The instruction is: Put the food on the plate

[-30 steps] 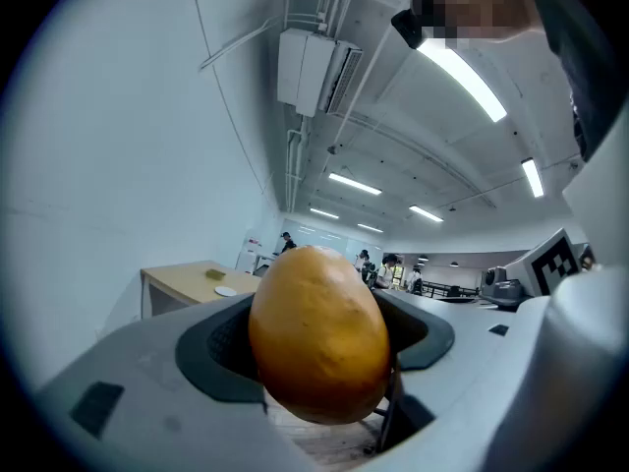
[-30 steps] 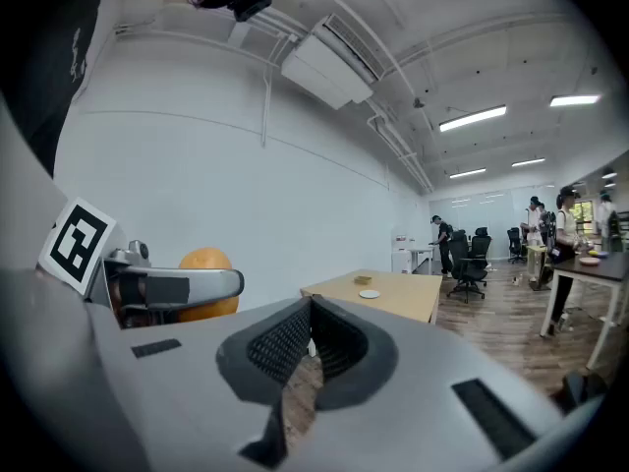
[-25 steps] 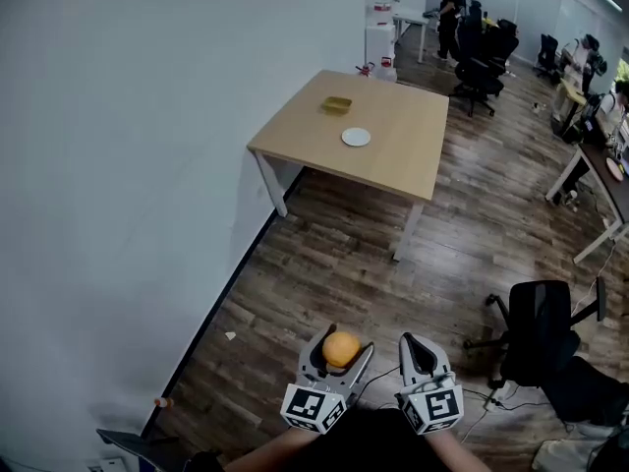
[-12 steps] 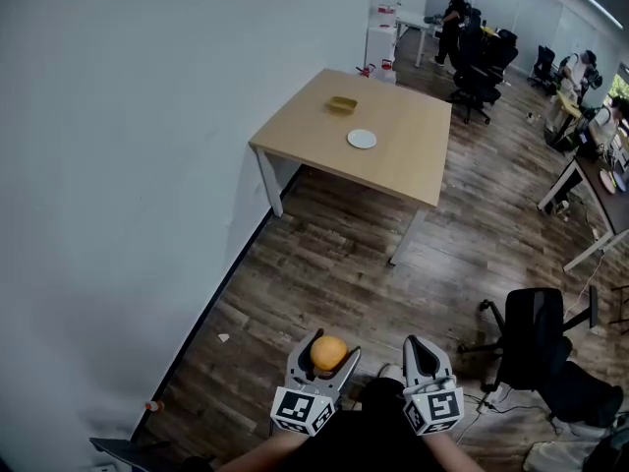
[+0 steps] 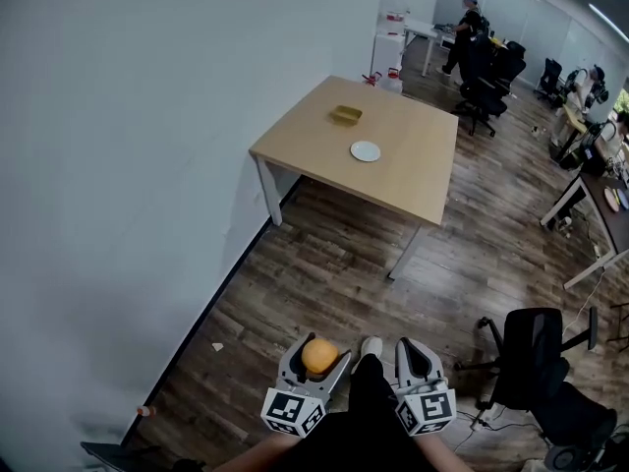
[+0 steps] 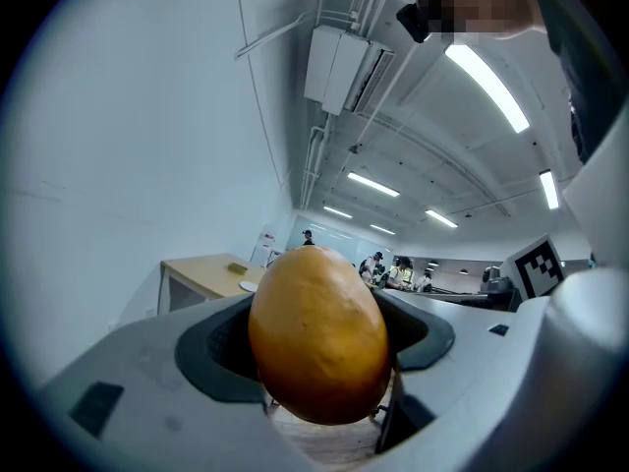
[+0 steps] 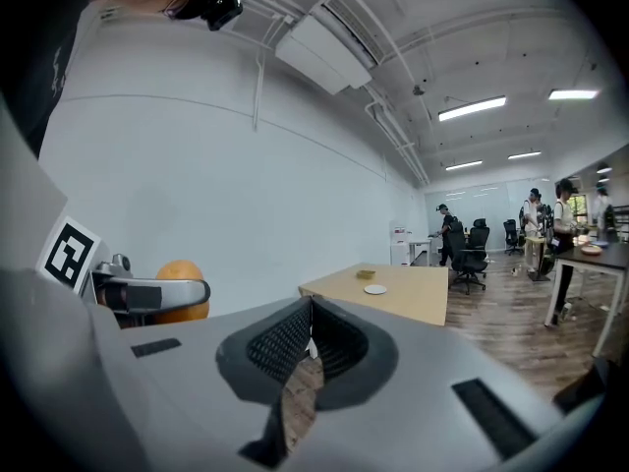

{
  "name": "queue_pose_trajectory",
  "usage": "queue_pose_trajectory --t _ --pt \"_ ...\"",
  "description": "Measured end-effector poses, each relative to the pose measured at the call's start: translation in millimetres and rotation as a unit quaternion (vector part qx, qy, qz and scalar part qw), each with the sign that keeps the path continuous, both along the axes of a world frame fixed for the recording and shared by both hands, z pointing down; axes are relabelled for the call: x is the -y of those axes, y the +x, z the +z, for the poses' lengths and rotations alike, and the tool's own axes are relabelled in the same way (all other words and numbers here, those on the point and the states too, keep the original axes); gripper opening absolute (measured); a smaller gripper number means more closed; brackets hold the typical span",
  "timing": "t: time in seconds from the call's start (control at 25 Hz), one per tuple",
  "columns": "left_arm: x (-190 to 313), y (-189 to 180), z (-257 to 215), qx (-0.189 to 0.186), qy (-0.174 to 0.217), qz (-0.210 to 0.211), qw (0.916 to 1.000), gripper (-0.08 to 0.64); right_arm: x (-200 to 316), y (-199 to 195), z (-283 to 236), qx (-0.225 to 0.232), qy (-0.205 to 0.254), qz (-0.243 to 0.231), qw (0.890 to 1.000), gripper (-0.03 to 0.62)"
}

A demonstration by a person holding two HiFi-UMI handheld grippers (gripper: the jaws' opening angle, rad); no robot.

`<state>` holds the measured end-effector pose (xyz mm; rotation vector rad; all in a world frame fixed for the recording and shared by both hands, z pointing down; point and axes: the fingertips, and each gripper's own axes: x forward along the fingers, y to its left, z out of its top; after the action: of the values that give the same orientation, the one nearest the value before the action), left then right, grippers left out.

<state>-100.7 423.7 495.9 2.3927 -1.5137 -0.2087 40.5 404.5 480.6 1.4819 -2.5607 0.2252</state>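
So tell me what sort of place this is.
Most likely an open-plan office or lab workroom: a wooden table with a white plate by a bare wall, a black swivel chair on wood-look flooring, and people at desks further back under ceiling strip lights.

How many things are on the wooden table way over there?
2. A white plate sits near the middle of the table, and a small yellowish thing lies just past it, closer to the wall. Anything tinier is too far away to see.
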Motion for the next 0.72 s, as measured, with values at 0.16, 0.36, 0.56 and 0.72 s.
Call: queue_pose_trajectory --t 0.16,0.36,0.56,0.72 --pt "52.1 3.6 1.7 0.013 0.005 -0.002 0.9999 0.330 51.6 2.2 7.2 0.010 0.002 -0.005 1.000 0.060" --pt "126.1 25.4 10.6 0.002 -0.018 0.026 0.9995 0.330 131.3 13.7 12.2 0.017 -0.013 -0.021 1.000 0.060" --pt "210.1 38.8 13.0 0.014 -0.027 0.014 0.9994 0.330 221.4 17.3 4.0 0.016 -0.004 -0.049 0.999 0.060" --pt "255.3 60.9 8.3 0.020 -0.038 0.006 0.9991 0.330 275.3 45.5 4.6 0.011 -0.012 -0.045 0.999 0.060"
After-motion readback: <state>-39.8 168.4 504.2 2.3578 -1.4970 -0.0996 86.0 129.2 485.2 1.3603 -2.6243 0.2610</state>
